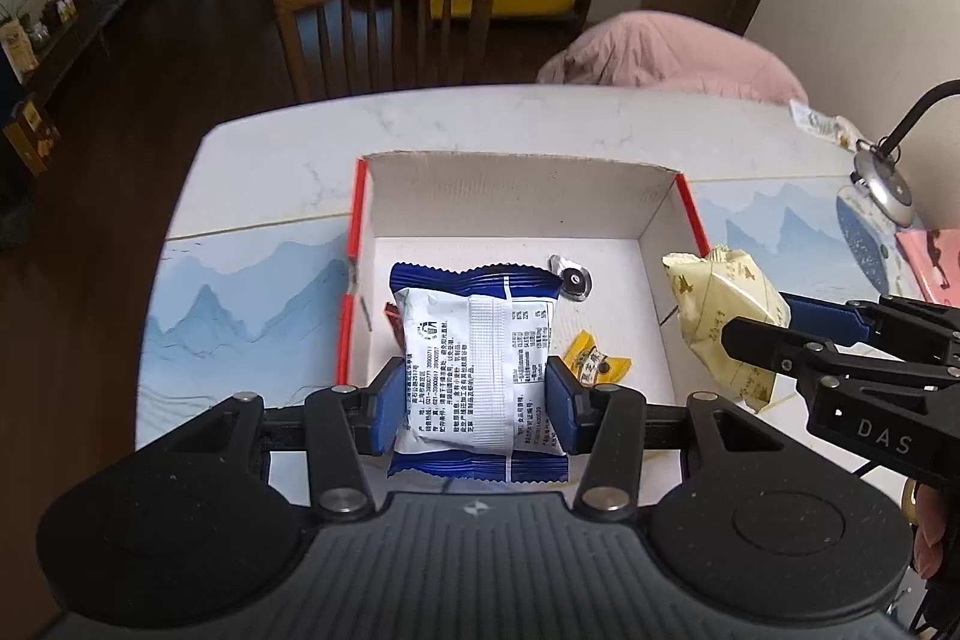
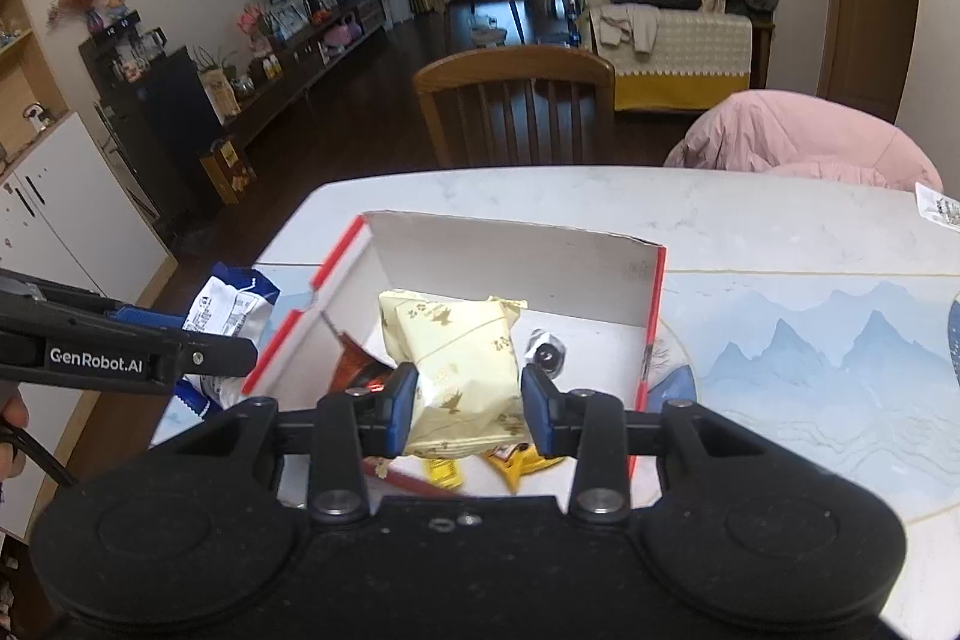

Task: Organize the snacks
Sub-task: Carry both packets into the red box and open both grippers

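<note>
My left gripper [image 1: 477, 403] is shut on a blue and white snack packet [image 1: 480, 334], held over the open white box with red edges [image 1: 510, 202]. My right gripper [image 2: 468, 409] is shut on a pale yellow snack packet [image 2: 462, 358], also above the box [image 2: 516, 256]. In the left wrist view the right gripper [image 1: 762, 328] comes in from the right with that yellow packet [image 1: 720, 304] at the box's right wall. In the right wrist view the left gripper [image 2: 228, 334] enters from the left with the blue packet [image 2: 231, 304]. Small wrapped sweets, one silver [image 1: 573, 280] and one yellow [image 1: 594, 361], lie in the box.
The box stands on a marble table [image 1: 420, 118] with a blue mountain-print mat [image 1: 240, 304]. A wooden chair [image 1: 384, 22] stands at the far edge, a pink coat [image 1: 672, 52] on another seat. A lamp base [image 1: 888, 184] and a pink book [image 1: 936, 262] sit at the right.
</note>
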The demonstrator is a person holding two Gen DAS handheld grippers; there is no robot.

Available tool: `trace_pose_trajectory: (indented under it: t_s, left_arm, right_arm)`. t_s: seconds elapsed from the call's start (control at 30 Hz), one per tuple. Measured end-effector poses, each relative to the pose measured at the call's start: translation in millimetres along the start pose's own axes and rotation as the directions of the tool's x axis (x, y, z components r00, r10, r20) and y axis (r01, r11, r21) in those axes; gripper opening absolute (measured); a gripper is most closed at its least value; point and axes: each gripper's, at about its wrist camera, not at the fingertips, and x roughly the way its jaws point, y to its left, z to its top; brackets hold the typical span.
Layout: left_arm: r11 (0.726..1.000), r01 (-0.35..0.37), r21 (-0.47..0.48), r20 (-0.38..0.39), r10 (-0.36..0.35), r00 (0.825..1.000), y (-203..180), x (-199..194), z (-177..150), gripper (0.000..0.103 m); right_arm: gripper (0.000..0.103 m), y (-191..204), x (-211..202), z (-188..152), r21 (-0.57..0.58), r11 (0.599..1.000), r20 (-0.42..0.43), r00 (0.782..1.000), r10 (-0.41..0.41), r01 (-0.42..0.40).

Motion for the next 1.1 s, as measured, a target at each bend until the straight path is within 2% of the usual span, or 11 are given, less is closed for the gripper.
trace_pose_trajectory:
  t_s: [0.2,0.4,0.63,0.87,1.1]
  left_arm:
    - [1.000,-0.025,-0.015,-0.084,0.024,0.996,-2.3,43.5,24.8,0.047]
    - [0.997,-0.071,-0.016,-0.150,0.068,0.986,-4.5,80.1,36.3,0.047]
    - [0.994,-0.109,0.006,-0.220,0.107,0.970,-8.1,114.1,40.2,0.048]
    - [0.992,-0.127,0.022,-0.270,0.128,0.954,-9.8,138.0,39.3,0.048]
    - [0.988,-0.152,0.033,-0.300,0.155,0.941,-12.9,152.9,38.0,0.048]
  right_arm:
    - [0.037,-16.4,42.3,13.2,-0.004,1.000,-0.104,0.995,-0.003,0.002]
    - [0.037,-23.5,82.1,17.8,-0.017,1.000,-0.179,0.984,-0.003,0.000]
    - [0.037,-11.9,122.9,11.9,-0.095,0.995,-0.264,0.964,-0.006,-0.020]
    - [0.037,-11.8,147.0,4.7,-0.120,0.992,-0.328,0.944,-0.007,-0.034]
    - [0.037,-12.3,158.9,3.1,-0.131,0.990,-0.356,0.934,-0.005,-0.044]
